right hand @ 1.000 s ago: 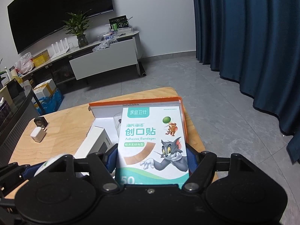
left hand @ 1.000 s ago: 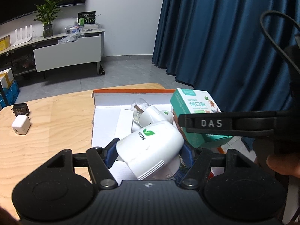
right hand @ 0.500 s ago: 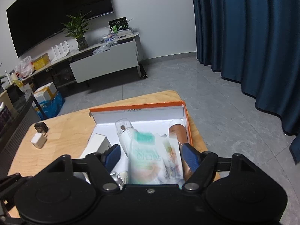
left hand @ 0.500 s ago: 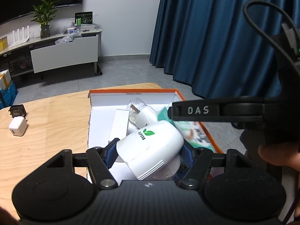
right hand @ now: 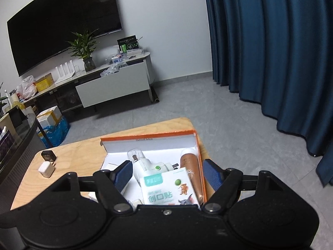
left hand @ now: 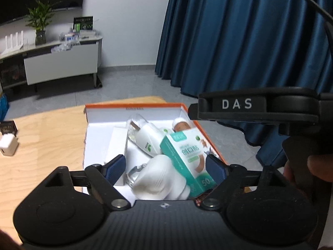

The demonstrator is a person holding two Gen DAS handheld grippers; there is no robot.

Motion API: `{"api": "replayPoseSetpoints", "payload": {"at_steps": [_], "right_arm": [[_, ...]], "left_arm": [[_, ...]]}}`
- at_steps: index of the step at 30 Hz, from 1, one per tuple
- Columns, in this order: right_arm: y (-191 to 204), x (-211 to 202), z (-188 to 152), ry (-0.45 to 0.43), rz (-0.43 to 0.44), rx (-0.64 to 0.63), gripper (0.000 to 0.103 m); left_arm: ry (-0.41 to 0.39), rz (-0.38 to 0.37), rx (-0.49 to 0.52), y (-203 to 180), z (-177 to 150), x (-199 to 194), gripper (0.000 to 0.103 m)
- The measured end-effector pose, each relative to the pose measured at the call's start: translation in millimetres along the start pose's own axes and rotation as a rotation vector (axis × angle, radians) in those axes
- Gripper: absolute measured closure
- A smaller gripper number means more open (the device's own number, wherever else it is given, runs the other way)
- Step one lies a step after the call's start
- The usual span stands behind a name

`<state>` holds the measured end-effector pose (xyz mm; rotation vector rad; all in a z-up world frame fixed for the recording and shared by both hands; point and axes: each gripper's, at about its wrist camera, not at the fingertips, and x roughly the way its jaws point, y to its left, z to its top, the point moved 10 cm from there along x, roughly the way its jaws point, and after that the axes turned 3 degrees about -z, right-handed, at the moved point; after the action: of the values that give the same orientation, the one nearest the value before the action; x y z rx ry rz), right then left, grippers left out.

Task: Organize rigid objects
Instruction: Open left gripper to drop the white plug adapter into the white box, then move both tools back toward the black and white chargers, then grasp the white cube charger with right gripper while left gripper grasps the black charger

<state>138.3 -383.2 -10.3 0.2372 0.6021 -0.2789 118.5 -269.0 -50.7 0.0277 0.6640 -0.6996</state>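
Observation:
An orange-rimmed white box stands on the wooden table. In it lie a teal bandage box, a white plug-in device, a brown bottle and a flat white box. A second white device lies blurred in the box between my left fingers, free of the pads. My left gripper is open above it. My right gripper is open and empty above the bandage box.
A white charger and a small black cube sit on the table's left side. The table edge lies just right of the box. A TV stand and blue curtains stand beyond.
My right gripper opened and dropped the bandage box into the orange box. My left gripper opened and let go of the white device, which fell into the box.

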Motion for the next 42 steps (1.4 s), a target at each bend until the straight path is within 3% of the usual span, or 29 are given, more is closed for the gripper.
{"api": "replayPoseSetpoints", "payload": {"at_steps": [5, 12, 20, 25, 33, 42], "right_arm": [[11, -6, 2, -0.009, 0.015, -0.010, 0.014], [56, -3, -2, 0.015, 0.082, -0.047, 0.014], [160, 25, -28, 0.101, 0.217, -0.110, 0.014], [244, 59, -50, 0.181, 0.307, -0.138, 0.014], [338, 119, -70, 0.215, 0.322, -0.151, 0.014], [368, 179, -77, 0.217, 0.241, -0.153, 0.015]], "left_arm": [[-0.035, 0.045, -0.030, 25, 5, -15, 0.017], [-0.058, 0.207, -0.087, 104, 3, -47, 0.017], [-0.081, 0.432, -0.204, 223, 1, -100, 0.017], [-0.103, 0.508, -0.245, 273, 2, -126, 0.014], [-0.106, 0.516, -0.279, 317, 2, -128, 0.011], [-0.113, 0.471, -0.234, 336, 9, -94, 0.005]]}}
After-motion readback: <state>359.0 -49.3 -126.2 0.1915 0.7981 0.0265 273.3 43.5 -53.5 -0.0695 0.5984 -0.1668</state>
